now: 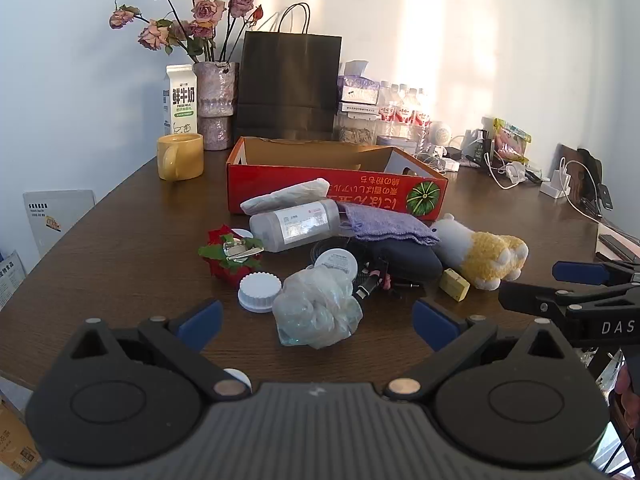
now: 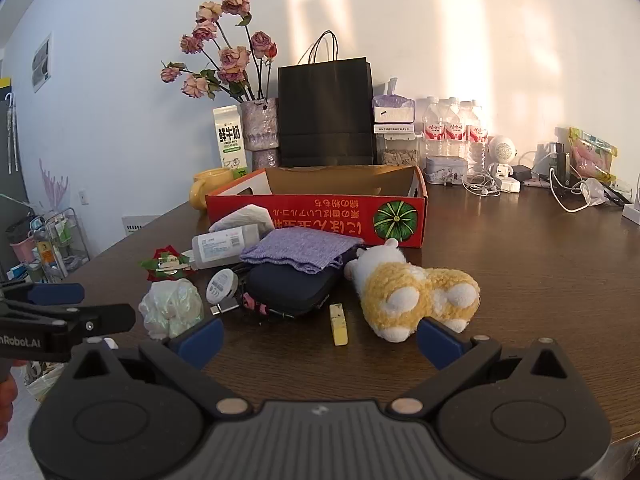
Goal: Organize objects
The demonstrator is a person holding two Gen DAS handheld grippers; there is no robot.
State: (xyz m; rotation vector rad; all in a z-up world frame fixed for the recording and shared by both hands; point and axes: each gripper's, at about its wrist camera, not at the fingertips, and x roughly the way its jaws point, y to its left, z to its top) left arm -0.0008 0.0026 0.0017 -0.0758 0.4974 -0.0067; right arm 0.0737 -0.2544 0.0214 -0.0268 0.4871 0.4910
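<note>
Nearest the lens: left gripper (image 1: 316, 320), jaws spread to their widest, nothing held, angled down at the heap; right gripper (image 2: 318, 334) likewise wide open and empty. Item, crumpled clear plastic bag (image 1: 318, 310), lying just ahead of and between the left fingertips, probably the first pick. Item, white ribbed lid (image 1: 259, 286), touching the bag at its ten o'clock. Item, small yellow block (image 2: 339, 324), between the right fingers at twelve o'clock. Item, yellow-and-white plush toy (image 2: 412, 296), on its side at one o'clock of the right gripper, its rump beside the right fingertip. Item, dark zip pouch (image 2: 288, 286), under a folded purple cloth (image 2: 300, 250). Item, grey labelled bottle (image 1: 294, 224), on its side against the cloth. Item, red flower clip (image 1: 230, 256), at nine o'clock of the bottle. Behind the heap: red cardboard box (image 1: 280, 188), open-topped and seemingly empty, the likely destination; the loose items look dumped before it for sorting. Farther: yellow mug (image 1: 180, 156), milk carton (image 1: 180, 96), vase of dried roses (image 1: 214, 104), black paper bag (image 1: 290, 84). Left view alone shows the ribbed lid; right view alone shows the box's interior end to end and a wire rack (image 2: 60, 240) at nine o'clock.
</note>
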